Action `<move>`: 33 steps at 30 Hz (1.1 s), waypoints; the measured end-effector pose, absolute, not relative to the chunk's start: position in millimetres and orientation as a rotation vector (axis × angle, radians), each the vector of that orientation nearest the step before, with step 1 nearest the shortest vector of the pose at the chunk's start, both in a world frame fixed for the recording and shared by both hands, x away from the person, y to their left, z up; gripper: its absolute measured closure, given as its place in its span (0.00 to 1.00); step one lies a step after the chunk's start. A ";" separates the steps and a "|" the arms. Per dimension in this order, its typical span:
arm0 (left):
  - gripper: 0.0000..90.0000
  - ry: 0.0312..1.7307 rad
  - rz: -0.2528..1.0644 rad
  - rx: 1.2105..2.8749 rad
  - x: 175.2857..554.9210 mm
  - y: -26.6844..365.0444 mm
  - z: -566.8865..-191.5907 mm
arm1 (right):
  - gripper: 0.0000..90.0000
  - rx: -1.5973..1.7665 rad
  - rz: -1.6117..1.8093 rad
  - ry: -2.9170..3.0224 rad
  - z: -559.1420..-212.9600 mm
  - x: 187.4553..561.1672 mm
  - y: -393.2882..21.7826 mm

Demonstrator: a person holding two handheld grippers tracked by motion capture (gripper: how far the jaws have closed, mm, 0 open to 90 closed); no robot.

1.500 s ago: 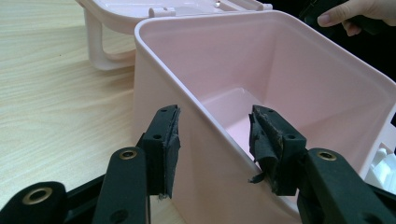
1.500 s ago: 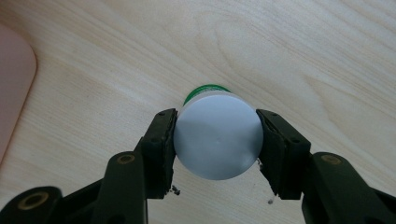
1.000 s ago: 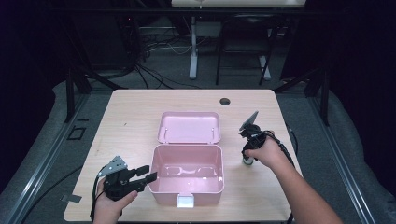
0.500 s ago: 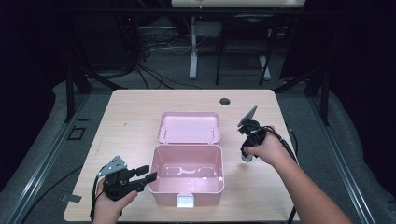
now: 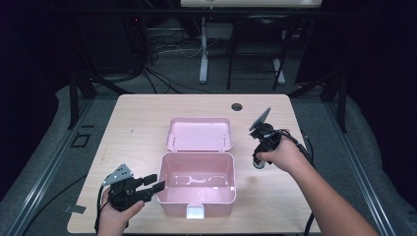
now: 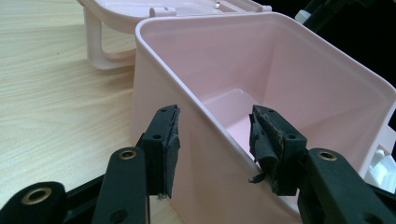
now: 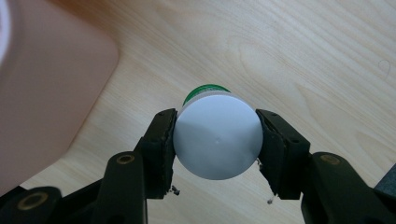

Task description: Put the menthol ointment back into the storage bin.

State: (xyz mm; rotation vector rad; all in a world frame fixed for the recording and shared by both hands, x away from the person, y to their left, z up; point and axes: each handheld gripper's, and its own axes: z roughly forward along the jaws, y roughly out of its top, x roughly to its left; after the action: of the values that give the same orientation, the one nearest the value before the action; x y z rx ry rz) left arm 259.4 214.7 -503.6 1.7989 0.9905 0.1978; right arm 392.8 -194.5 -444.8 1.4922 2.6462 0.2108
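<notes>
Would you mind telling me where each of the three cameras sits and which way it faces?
High view: above the person's side, looking forward and down on the table; both forearms, the left gripper and right gripper show.
Left gripper view: rides the left gripper, looking along its jaws, which straddle the wall of the pink box.
Right gripper view: rides the right gripper, looking down at the table; its jaws clamp a white-capped container.
Shared: the pink box appears in all three views.

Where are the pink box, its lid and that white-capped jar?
pink box (image 5: 196, 196): high view, on its front wall.
lid (image 5: 199, 133): high view, middle of the opened lid lying flat behind the box.
white-capped jar (image 7: 217, 141): right gripper view, centre of its white cap, between the jaws.
</notes>
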 end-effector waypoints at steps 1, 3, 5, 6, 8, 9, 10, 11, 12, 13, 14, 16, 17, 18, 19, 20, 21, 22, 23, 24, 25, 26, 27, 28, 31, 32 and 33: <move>0.58 0.991 0.197 1.799 259.4 214.7 -503.6 | 0.56 1.494 0.213 2.647 -442.8 392.3 -194.5; 0.58 0.990 0.196 1.796 259.5 214.7 -503.8 | 0.56 1.480 0.222 2.648 -439.5 391.1 -194.7; 0.58 0.990 0.196 1.795 259.5 214.7 -503.8 | 0.56 1.465 0.220 2.670 -435.7 390.0 -195.1; 0.58 0.990 0.196 1.795 259.5 214.7 -503.9 | 0.56 1.460 0.234 2.674 -434.9 389.5 -195.5; 0.58 0.991 0.195 1.795 259.5 214.8 -503.9 | 0.56 1.440 0.241 2.688 -431.2 388.2 -196.2; 0.58 0.991 0.195 1.794 259.5 214.7 -503.9 | 0.56 1.434 0.239 2.692 -429.6 387.7 -196.2; 0.58 0.990 0.195 1.795 259.5 214.7 -503.9 | 0.56 1.420 0.239 2.695 -427.7 386.9 -196.0; 0.58 0.991 0.195 1.794 259.5 214.7 -503.9 | 0.56 1.403 0.246 2.702 -426.3 386.1 -196.0; 0.58 0.988 0.196 1.797 259.7 214.9 -503.9 | 0.56 1.397 0.236 2.709 -424.3 385.5 -195.6; 0.58 0.989 0.195 1.795 259.7 214.9 -503.9 | 0.56 1.376 0.240 2.716 -422.8 384.4 -195.2; 0.58 0.989 0.196 1.796 259.7 214.9 -504.0 | 0.56 1.358 0.238 2.725 -421.5 383.5 -194.6; 0.58 0.989 0.195 1.795 259.8 214.9 -504.0 | 0.56 1.307 0.236 2.748 -419.8 381.3 -192.5; 0.58 0.994 0.194 1.794 259.6 214.7 -504.0 | 0.56 1.284 0.239 2.761 -419.4 380.4 -191.6; 0.58 0.996 0.192 1.792 259.6 214.6 -504.0 | 0.56 1.261 0.230 2.773 -418.7 379.6 -190.6; 0.58 0.996 0.192 1.792 259.6 214.6 -504.0 | 0.56 1.238 0.236 2.778 -418.9 378.8 -189.5; 0.58 0.996 0.193 1.792 259.5 214.6 -504.0 | 0.56 1.203 0.220 2.795 -417.9 378.1 -188.5; 0.58 0.994 0.195 1.794 259.6 214.7 -504.0 | 0.56 1.153 0.225 2.804 -418.2 377.5 -187.6; 0.58 0.994 0.194 1.794 259.6 214.7 -504.1 | 0.56 1.128 0.216 2.813 -417.9 377.1 -186.9; 0.58 0.995 0.193 1.793 259.7 214.8 -504.1 | 0.56 1.102 0.223 2.822 -418.0 376.1 -185.5; 0.58 0.995 0.194 1.793 259.7 214.9 -504.0 | 0.56 1.071 0.225 2.832 -417.8 375.3 -184.4; 0.58 0.994 0.194 1.793 259.7 214.9 -504.0 | 0.56 1.045 0.219 2.840 -417.4 374.7 -183.6; 0.58 0.995 0.194 1.793 259.7 214.9 -504.0 | 0.56 1.022 0.222 2.848 -417.3 373.9 -182.4; 0.58 0.994 0.193 1.793 259.7 215.0 -504.0 | 0.56 0.987 0.220 2.859 -416.8 372.9 -181.2; 0.58 0.994 0.193 1.793 259.7 214.9 -504.1 | 0.56 0.969 0.221 2.865 -416.6 372.1 -180.2; 0.58 0.995 0.194 1.793 259.7 214.9 -504.0 | 0.56 0.844 0.219 2.899 -415.0 368.2 -176.0; 0.58 0.995 0.194 1.793 259.7 214.9 -504.0 | 0.56 0.824 0.218 2.909 -414.6 366.8 -174.8; 0.58 0.995 0.194 1.792 259.7 214.9 -504.1 | 0.56 0.778 0.210 2.921 -414.0 365.5 -173.5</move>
State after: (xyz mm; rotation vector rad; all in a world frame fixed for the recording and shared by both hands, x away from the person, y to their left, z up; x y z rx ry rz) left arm 259.7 214.9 -504.1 1.7922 0.9947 0.1940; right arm 365.5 -173.5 -414.0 0.7782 2.9207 0.2104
